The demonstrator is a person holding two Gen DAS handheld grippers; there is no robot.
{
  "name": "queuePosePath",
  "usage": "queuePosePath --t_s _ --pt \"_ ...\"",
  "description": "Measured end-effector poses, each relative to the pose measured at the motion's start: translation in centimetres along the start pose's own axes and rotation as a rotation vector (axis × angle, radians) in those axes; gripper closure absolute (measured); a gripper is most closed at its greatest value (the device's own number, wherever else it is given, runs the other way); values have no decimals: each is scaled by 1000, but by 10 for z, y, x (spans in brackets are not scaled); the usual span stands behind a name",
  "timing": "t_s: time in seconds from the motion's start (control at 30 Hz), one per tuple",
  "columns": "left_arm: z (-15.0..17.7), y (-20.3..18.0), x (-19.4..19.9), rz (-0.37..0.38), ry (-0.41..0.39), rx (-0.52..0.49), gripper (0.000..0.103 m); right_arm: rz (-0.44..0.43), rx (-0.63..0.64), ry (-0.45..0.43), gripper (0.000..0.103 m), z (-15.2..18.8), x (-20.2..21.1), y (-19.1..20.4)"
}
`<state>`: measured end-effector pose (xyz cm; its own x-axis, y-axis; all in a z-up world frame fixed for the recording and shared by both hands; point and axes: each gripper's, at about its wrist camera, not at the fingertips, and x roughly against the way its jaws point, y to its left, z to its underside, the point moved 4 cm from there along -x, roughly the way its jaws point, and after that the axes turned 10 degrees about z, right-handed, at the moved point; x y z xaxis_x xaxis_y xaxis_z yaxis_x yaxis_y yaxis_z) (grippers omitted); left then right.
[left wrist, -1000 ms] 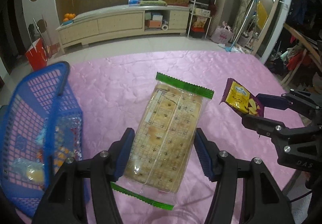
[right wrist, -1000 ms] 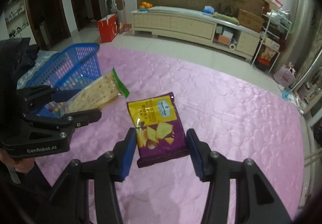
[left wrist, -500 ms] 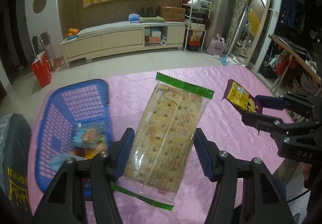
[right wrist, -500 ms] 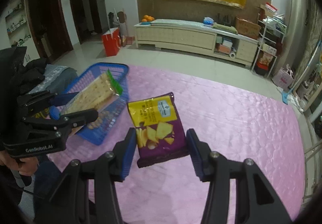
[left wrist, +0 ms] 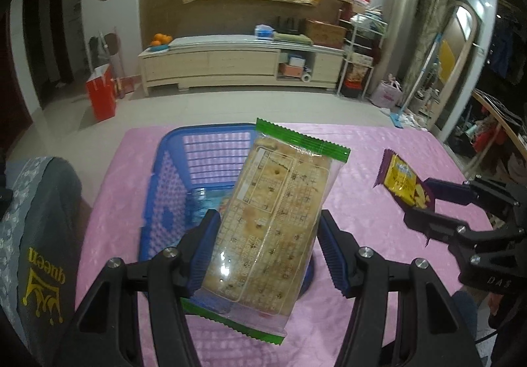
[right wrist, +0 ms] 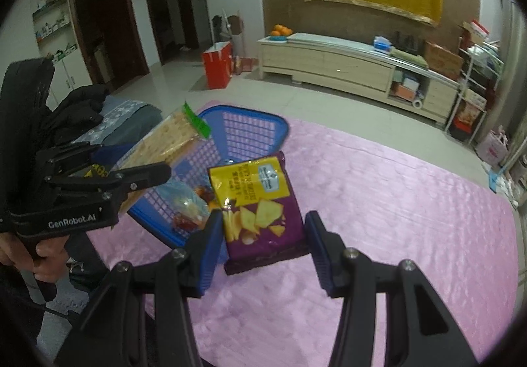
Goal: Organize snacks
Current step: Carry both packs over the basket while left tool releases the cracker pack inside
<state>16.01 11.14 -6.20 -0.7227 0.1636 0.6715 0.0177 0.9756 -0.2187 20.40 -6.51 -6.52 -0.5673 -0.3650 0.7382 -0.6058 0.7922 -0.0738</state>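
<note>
Grip: your left gripper (left wrist: 266,251) clamps the cracker pack (left wrist: 273,225), held in the air over the blue basket (left wrist: 171,189) | your right gripper (right wrist: 260,248) clamps the purple-and-yellow chip bag (right wrist: 257,205), just beside the basket's rim above the pink tablecloth (right wrist: 395,218).

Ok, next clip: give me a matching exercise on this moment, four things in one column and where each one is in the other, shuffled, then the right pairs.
Things:
1. cracker pack
2. chips bag
3. blue basket
4. red paper bag

Places:
A. on the floor near the long cabinet
B. clamped in the right gripper
C. on the pink tablecloth, with snacks inside
D. clamped in the left gripper, above the basket

Pairs: 1-D, 2-B, 3-C, 4-A
</note>
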Motion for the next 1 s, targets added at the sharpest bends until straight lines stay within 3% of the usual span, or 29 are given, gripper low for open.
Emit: queuePosePath --t_s 0.47,0.87,1.0 --pt "11 42 -29 -27 69 66 45 -55 8 58 48 -6 -53 20" --pt "10 27 -71 36 147 103 44 -26 -35 72 48 -1 -53 -8" --pt "11 21 -75 47 162 76 29 -12 -33 67 48 -1 -48 -10"
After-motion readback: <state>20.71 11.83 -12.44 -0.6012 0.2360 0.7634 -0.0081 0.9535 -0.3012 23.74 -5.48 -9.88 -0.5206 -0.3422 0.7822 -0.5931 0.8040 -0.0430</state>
